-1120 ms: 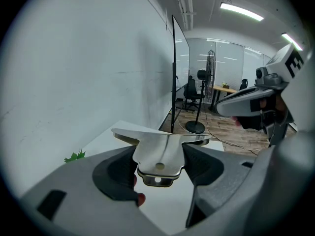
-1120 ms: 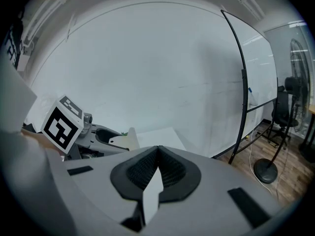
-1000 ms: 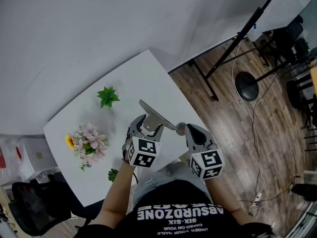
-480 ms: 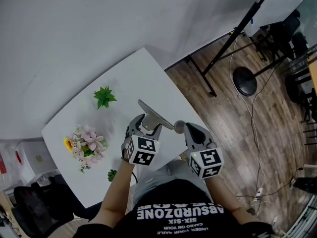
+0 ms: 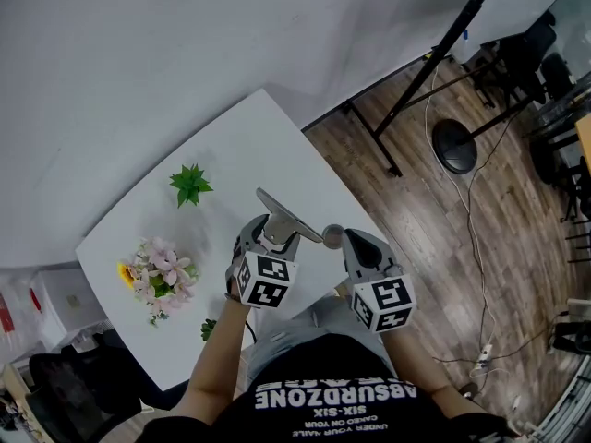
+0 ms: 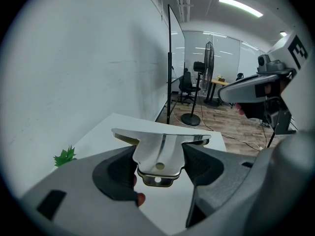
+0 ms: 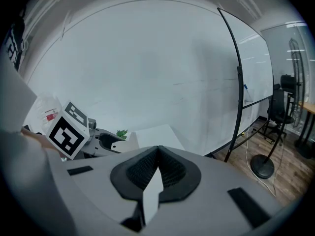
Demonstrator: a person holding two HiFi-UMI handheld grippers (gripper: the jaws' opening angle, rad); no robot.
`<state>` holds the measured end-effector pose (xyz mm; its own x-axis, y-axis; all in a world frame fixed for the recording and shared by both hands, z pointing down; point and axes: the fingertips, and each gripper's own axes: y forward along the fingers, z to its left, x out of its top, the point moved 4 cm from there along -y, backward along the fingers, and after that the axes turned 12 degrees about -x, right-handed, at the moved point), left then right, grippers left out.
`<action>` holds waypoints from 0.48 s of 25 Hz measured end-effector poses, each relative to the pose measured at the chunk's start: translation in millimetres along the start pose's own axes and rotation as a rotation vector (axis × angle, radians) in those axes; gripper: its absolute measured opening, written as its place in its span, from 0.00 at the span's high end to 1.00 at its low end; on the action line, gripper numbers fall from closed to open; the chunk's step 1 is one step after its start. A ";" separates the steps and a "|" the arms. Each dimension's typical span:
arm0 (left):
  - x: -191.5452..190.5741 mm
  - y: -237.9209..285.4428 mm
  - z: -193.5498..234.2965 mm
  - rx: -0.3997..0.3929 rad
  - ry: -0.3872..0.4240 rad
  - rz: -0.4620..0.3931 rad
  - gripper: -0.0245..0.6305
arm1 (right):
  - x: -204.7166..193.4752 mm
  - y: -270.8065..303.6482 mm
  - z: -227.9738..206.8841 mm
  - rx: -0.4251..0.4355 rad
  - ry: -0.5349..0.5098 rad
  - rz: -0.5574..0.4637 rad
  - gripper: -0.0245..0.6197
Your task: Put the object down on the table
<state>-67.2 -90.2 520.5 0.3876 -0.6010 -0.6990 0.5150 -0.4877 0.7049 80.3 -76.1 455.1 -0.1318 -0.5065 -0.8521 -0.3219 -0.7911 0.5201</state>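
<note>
Table [image 5: 249, 146], green plant [image 5: 189, 185] and flowers [image 5: 157, 270] slightly leftward in head view.

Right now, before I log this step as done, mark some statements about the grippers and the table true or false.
1. The left gripper is shut on the metal tool. True.
2. The right gripper has its jaws wide apart. False: they are together.
3. A flower bunch lies on the white table. True.
4. The spiky green plant is held in a gripper. False: it is on the table.
</note>
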 end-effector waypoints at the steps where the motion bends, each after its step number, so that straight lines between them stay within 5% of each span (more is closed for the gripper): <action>1: -0.8 1.0 0.1 -0.001 0.000 0.003 0.51 | -0.3 0.4 -0.4 -0.001 0.002 0.000 0.96; 12: -6.6 9.1 0.5 -0.012 0.012 0.030 0.51 | -3.4 4.1 0.6 -0.005 0.004 0.010 0.96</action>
<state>-65.5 -91.0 531.5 0.4123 -0.6074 -0.6790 0.5120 -0.4620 0.7242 78.8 -77.4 460.1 -0.1311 -0.5158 -0.8466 -0.3157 -0.7878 0.5288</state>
